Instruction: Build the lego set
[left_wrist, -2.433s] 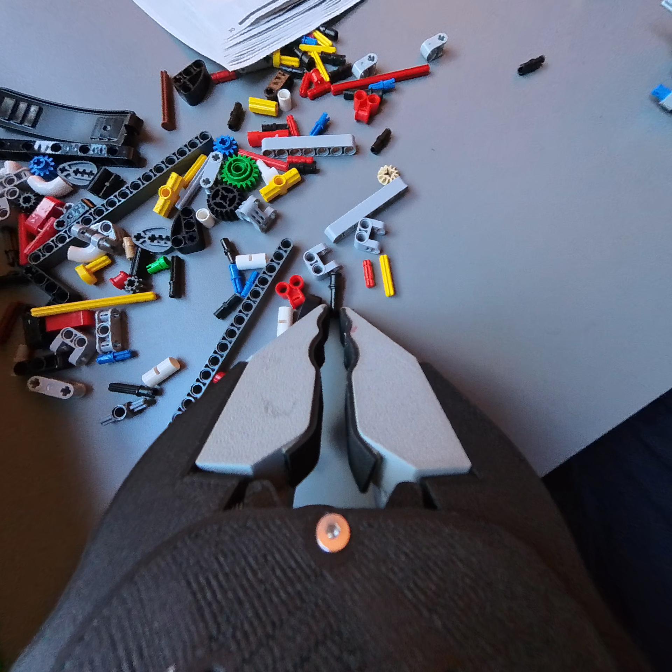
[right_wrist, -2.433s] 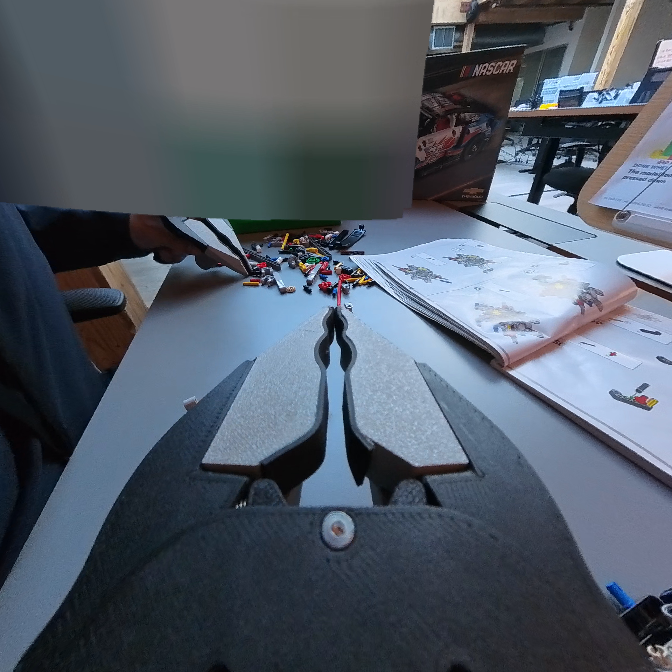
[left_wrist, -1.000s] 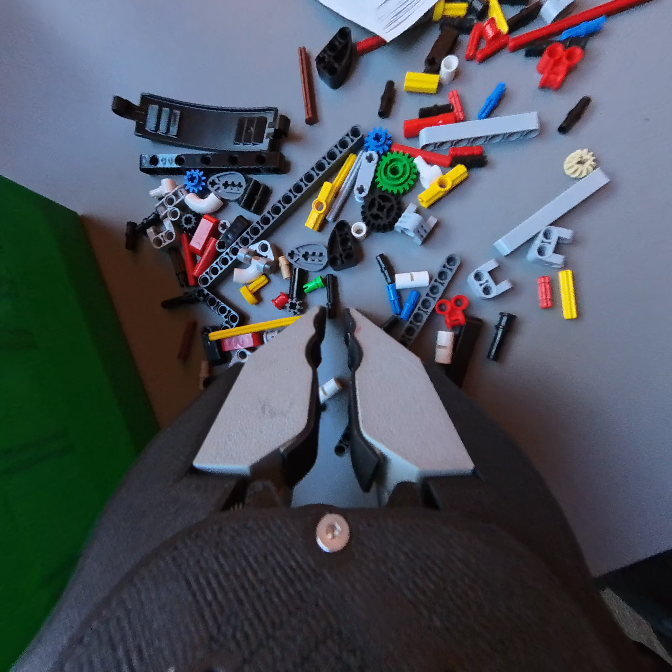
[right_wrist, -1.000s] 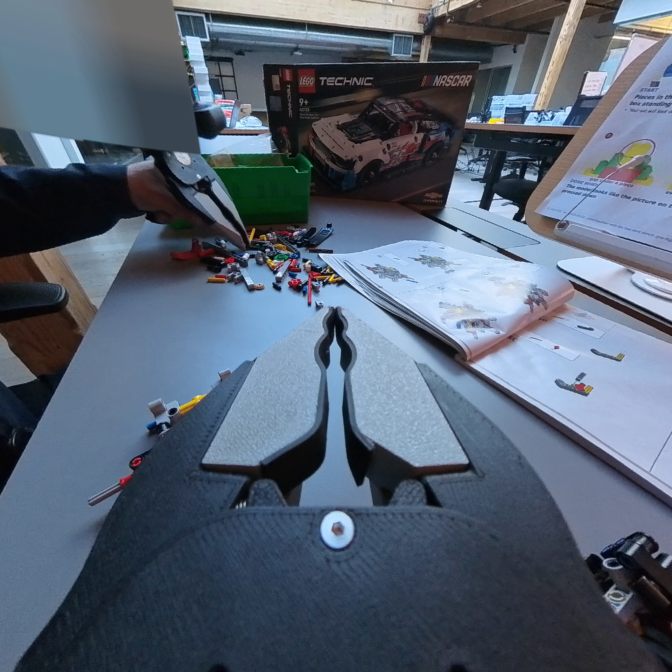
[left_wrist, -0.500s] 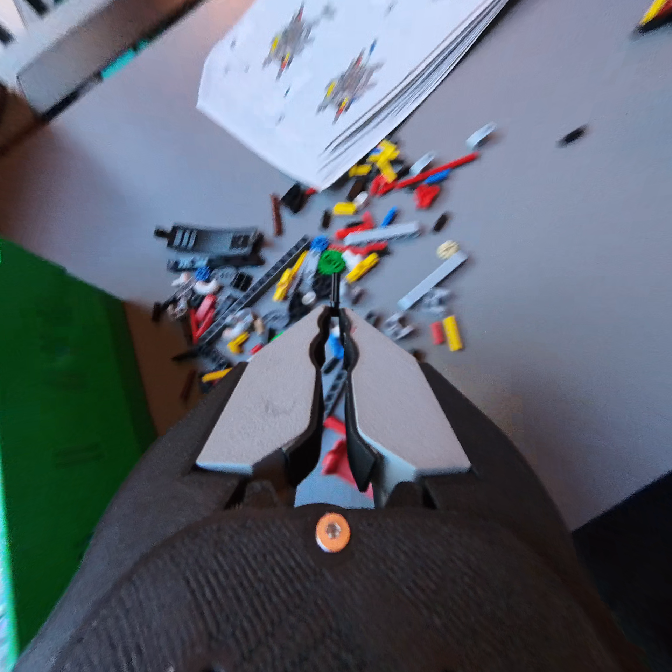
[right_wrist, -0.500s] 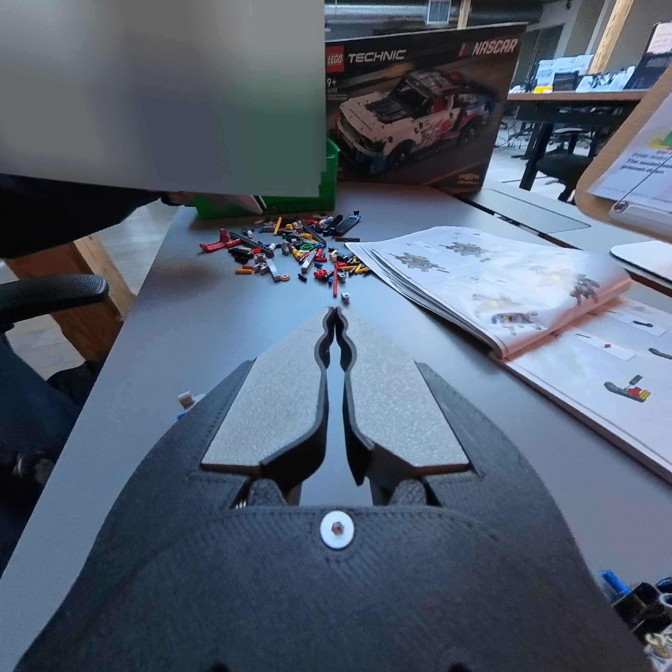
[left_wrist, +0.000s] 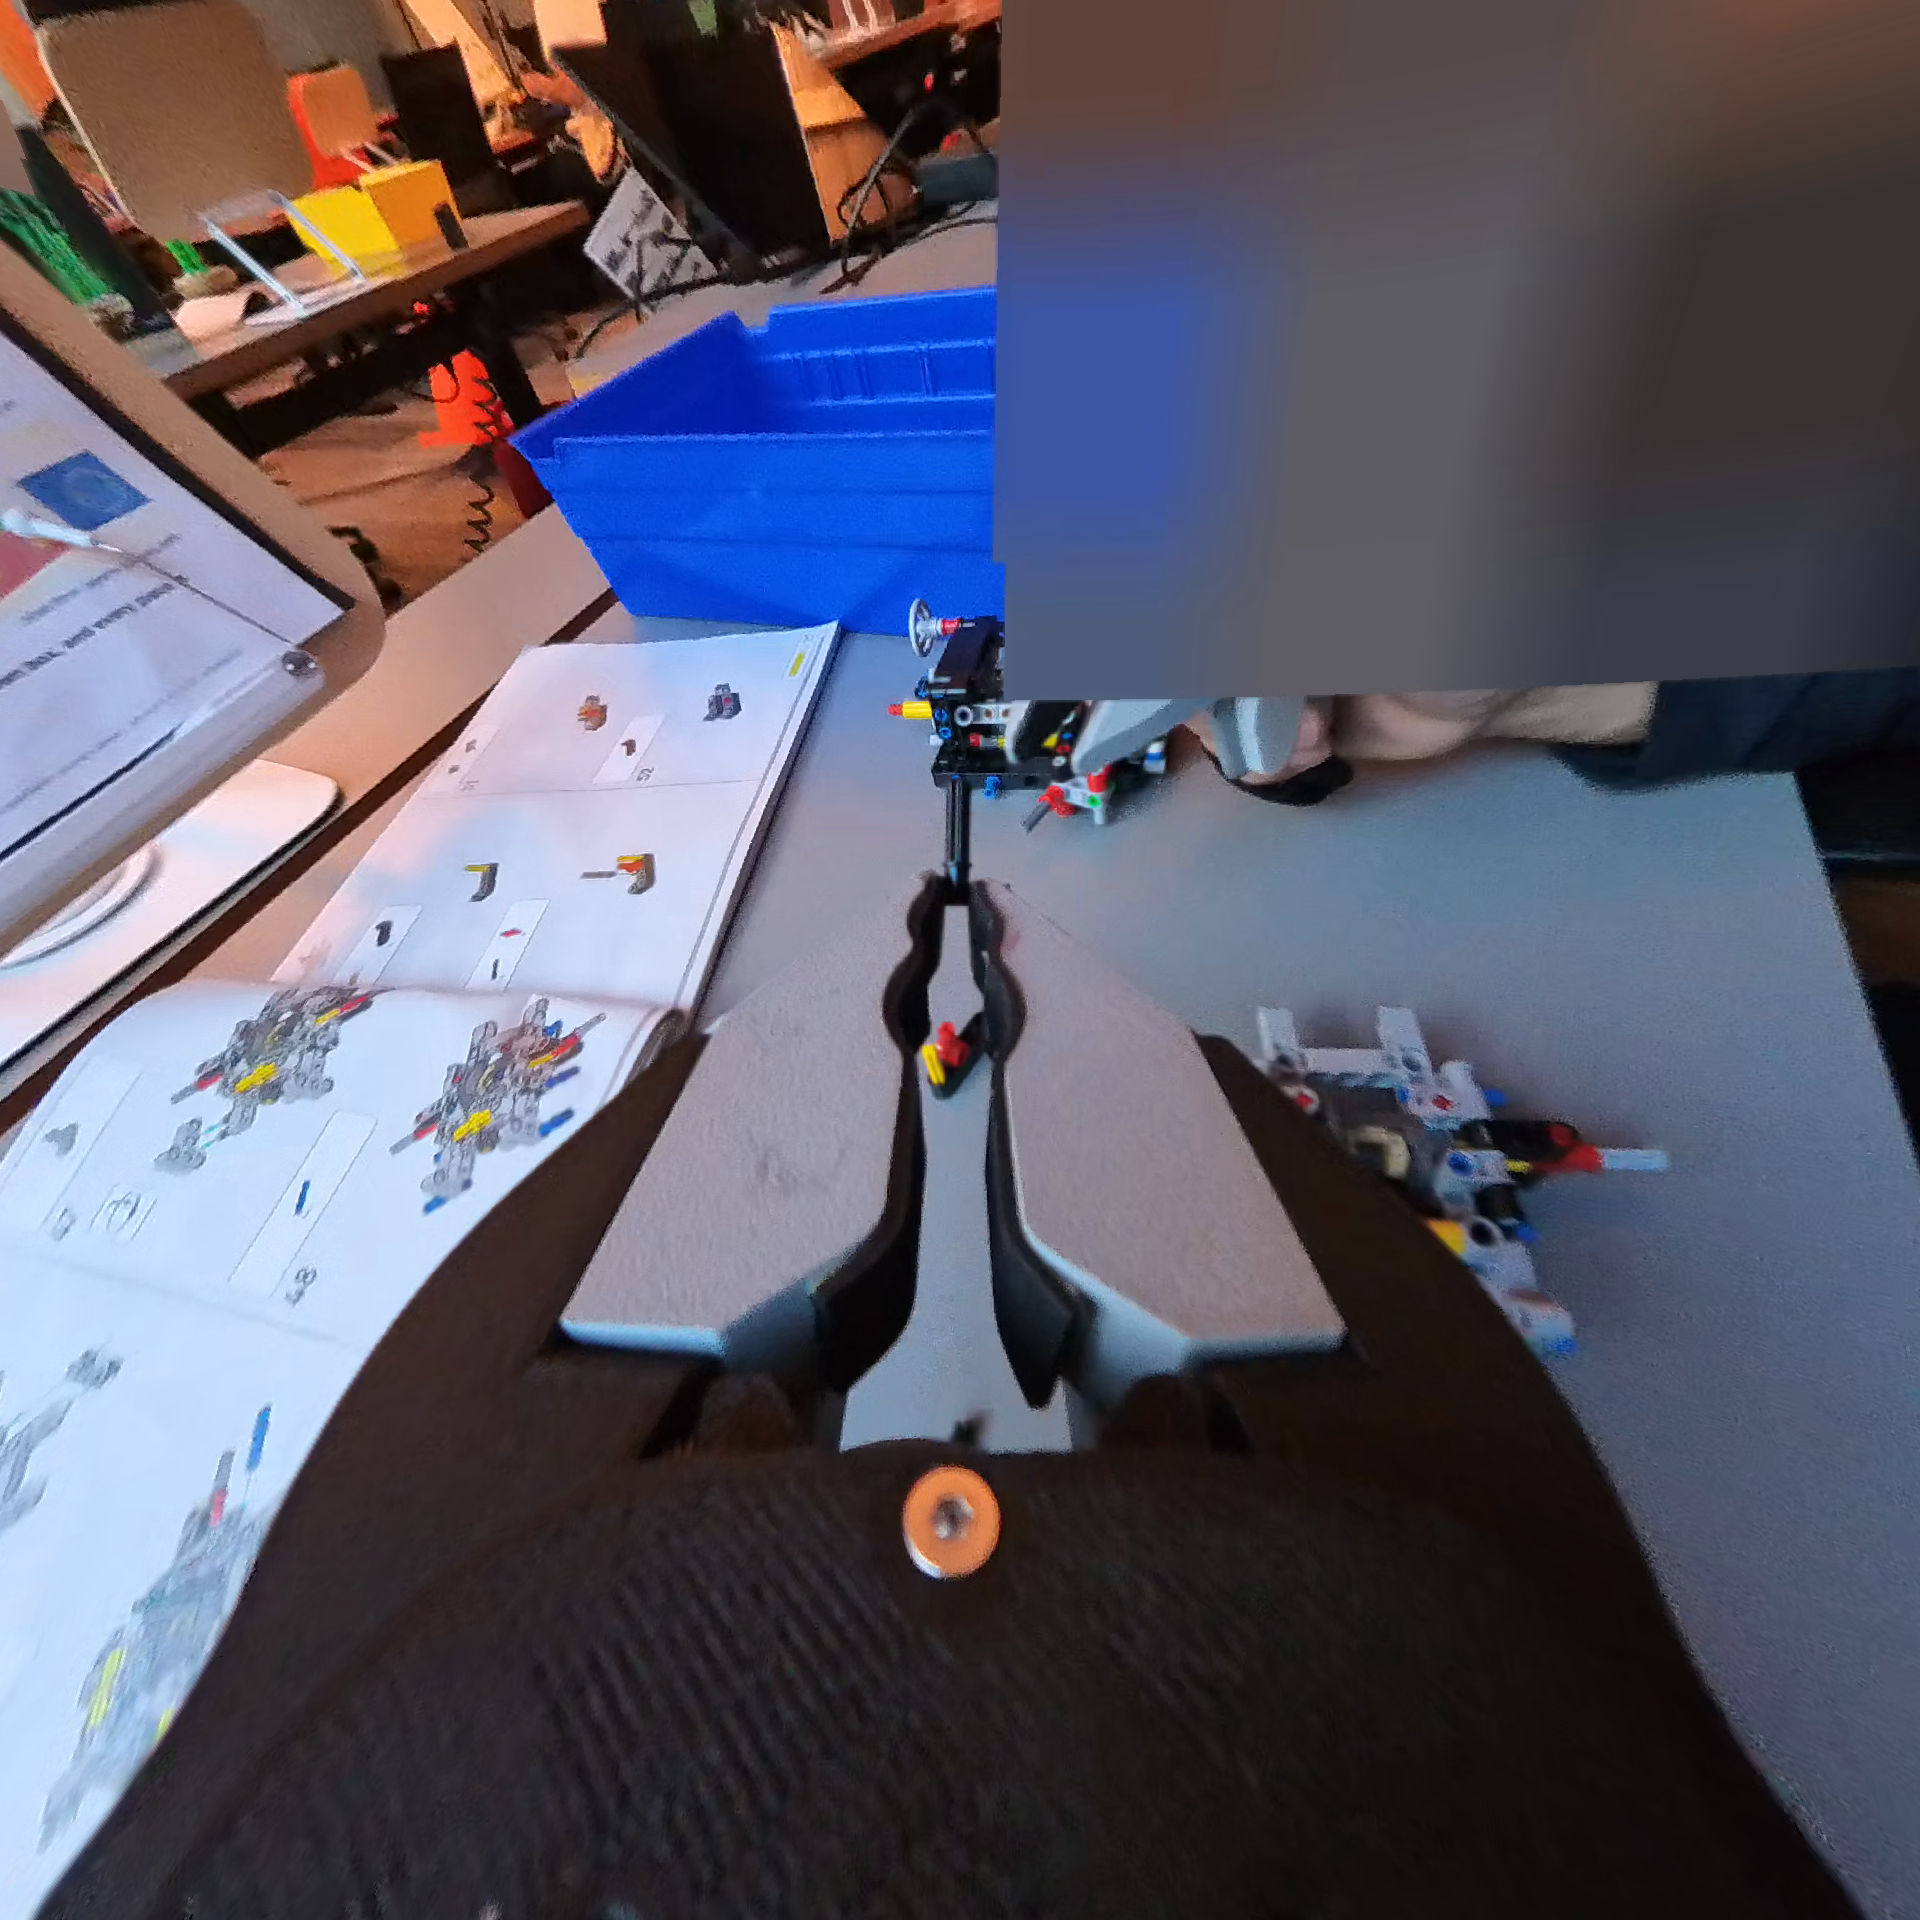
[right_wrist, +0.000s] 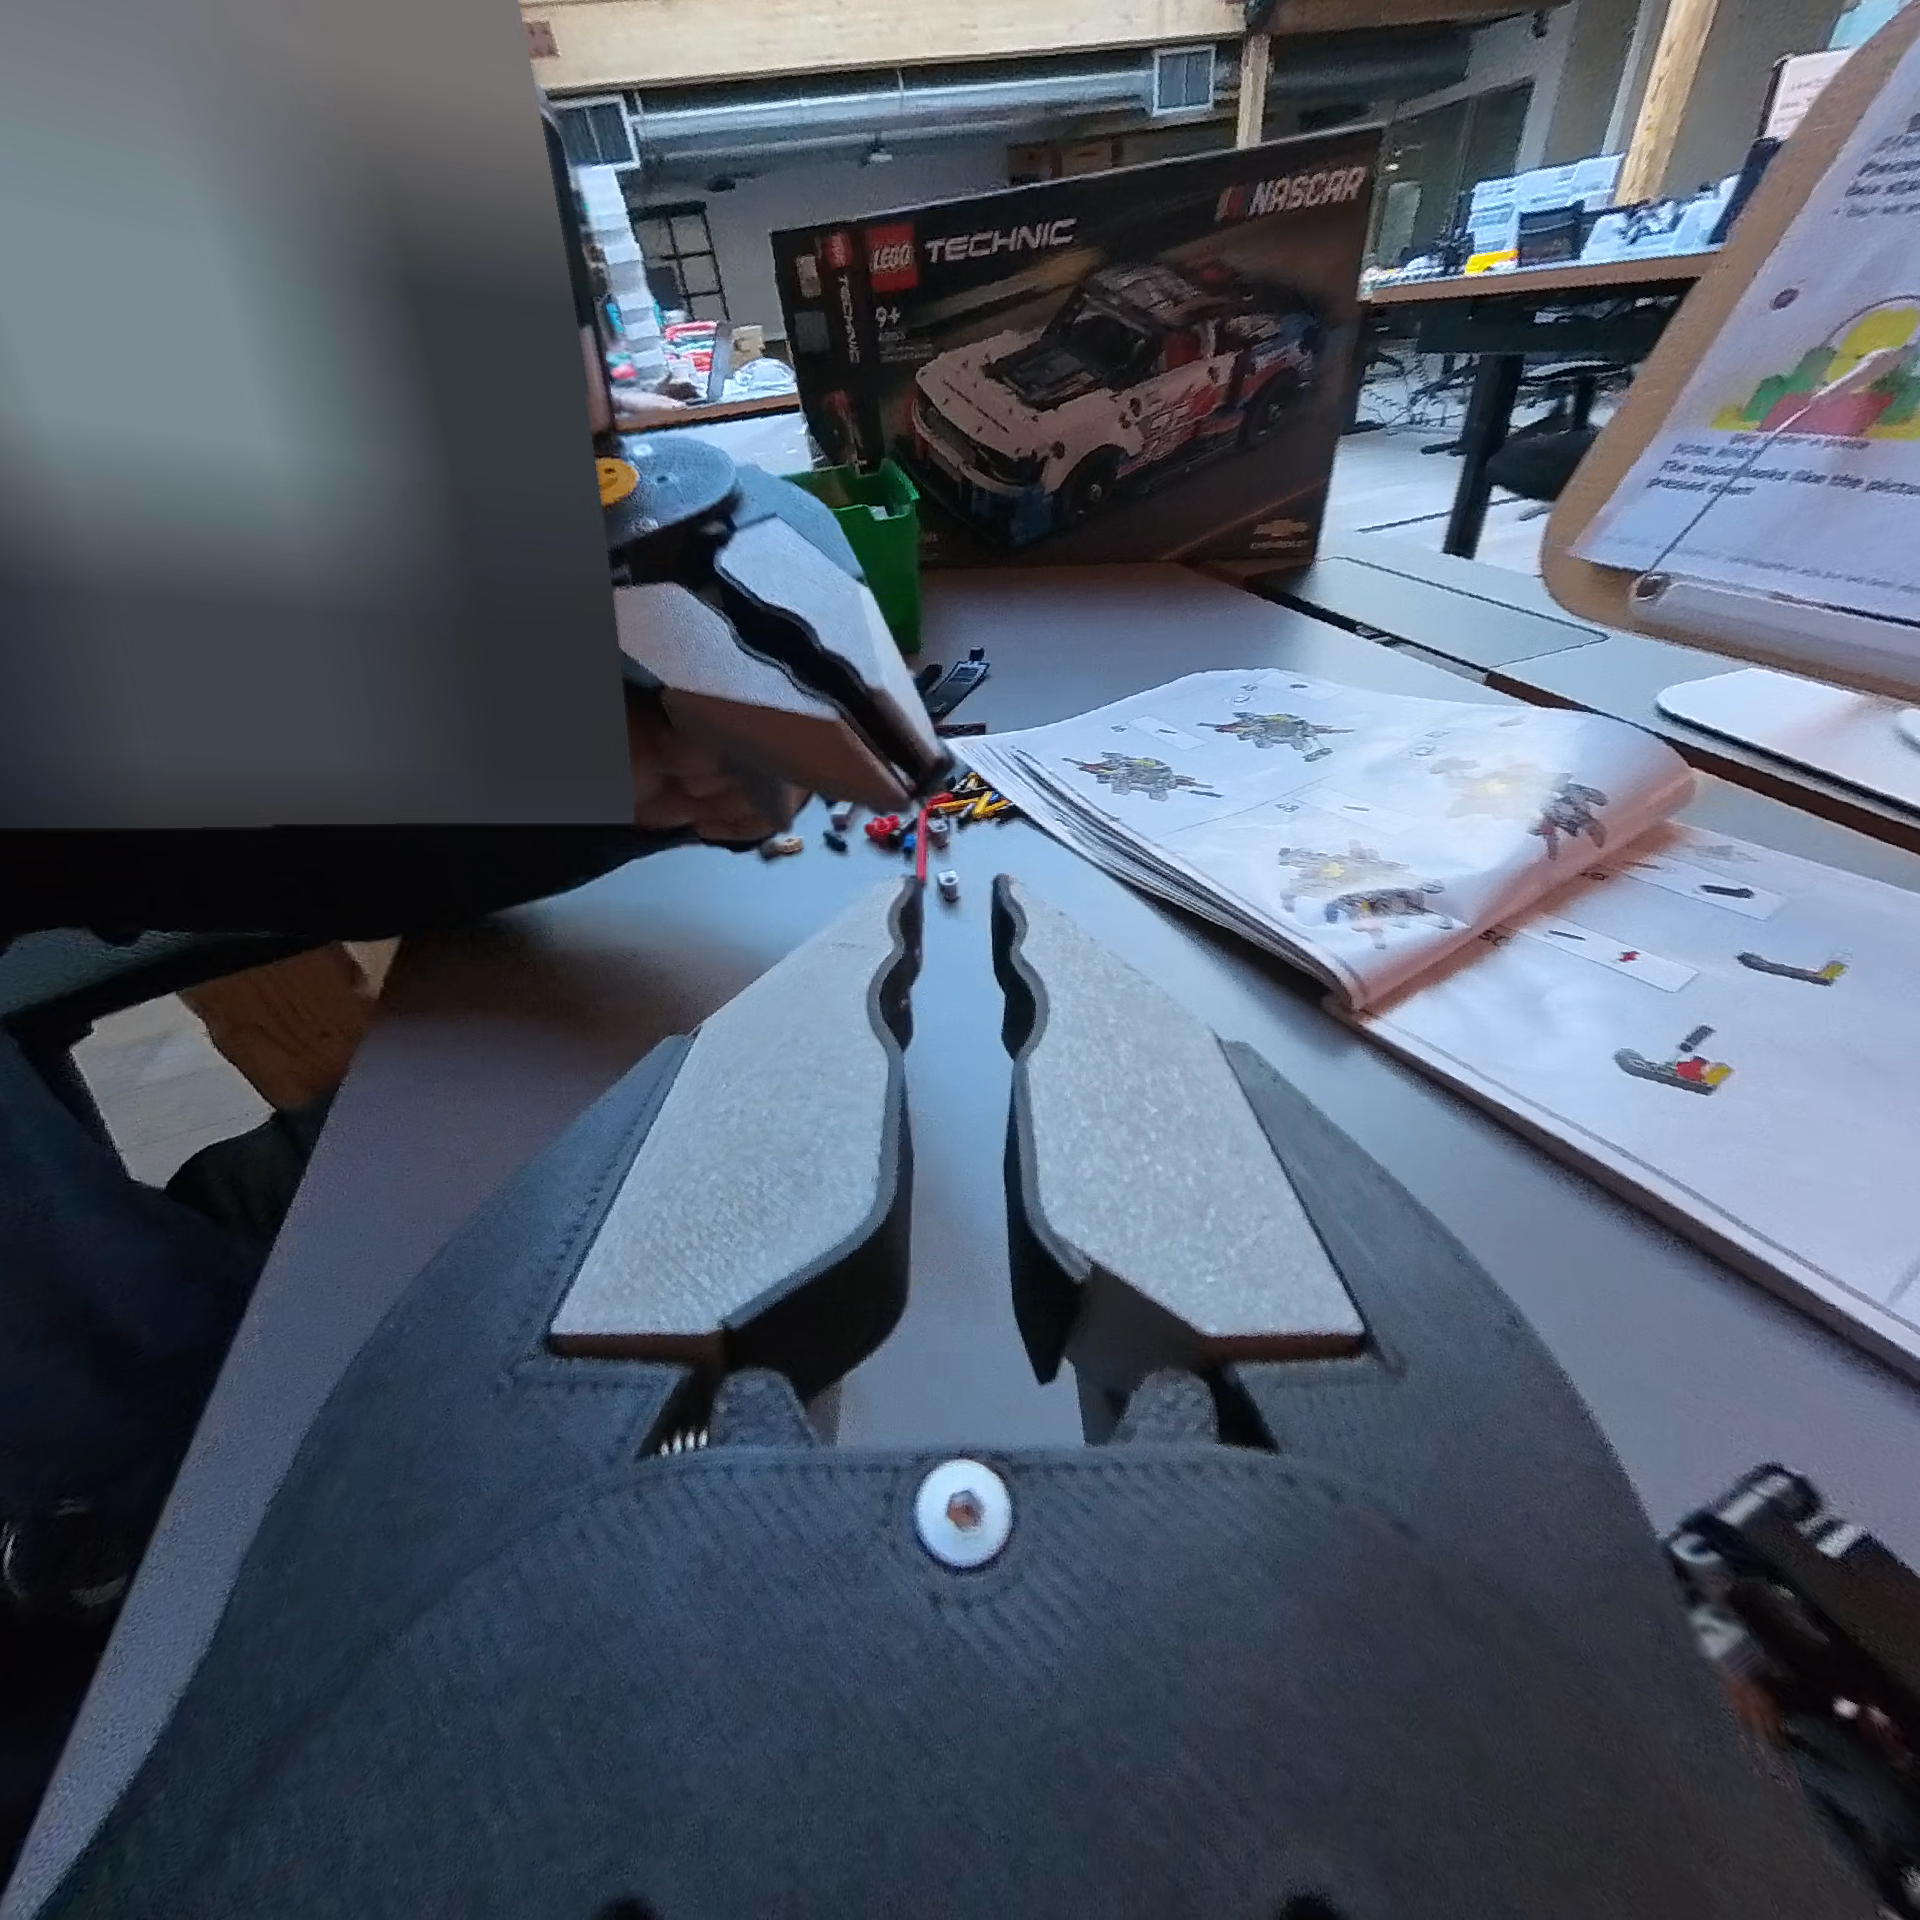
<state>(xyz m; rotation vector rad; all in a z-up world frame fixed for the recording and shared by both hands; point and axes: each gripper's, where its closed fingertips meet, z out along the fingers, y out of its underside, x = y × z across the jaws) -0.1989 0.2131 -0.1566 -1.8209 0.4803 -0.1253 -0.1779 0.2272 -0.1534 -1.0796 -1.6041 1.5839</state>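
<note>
The left gripper (left_wrist: 954, 891) has its jaws clenched on a thin black axle (left_wrist: 954, 831) that sticks straight out ahead of the tips. It looks light, stiff and slippery. The right gripper (right_wrist: 954, 902) jaws stand parted, bare, above the desk (right_wrist: 520, 1039).

Parted, bare tongs (right_wrist: 954, 899) (right) near scattered pieces (right_wrist: 914, 816).

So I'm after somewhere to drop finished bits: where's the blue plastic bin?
In the left wrist view the blue plastic bin stands at the table's far end, just beyond the open instruction booklet.
</note>
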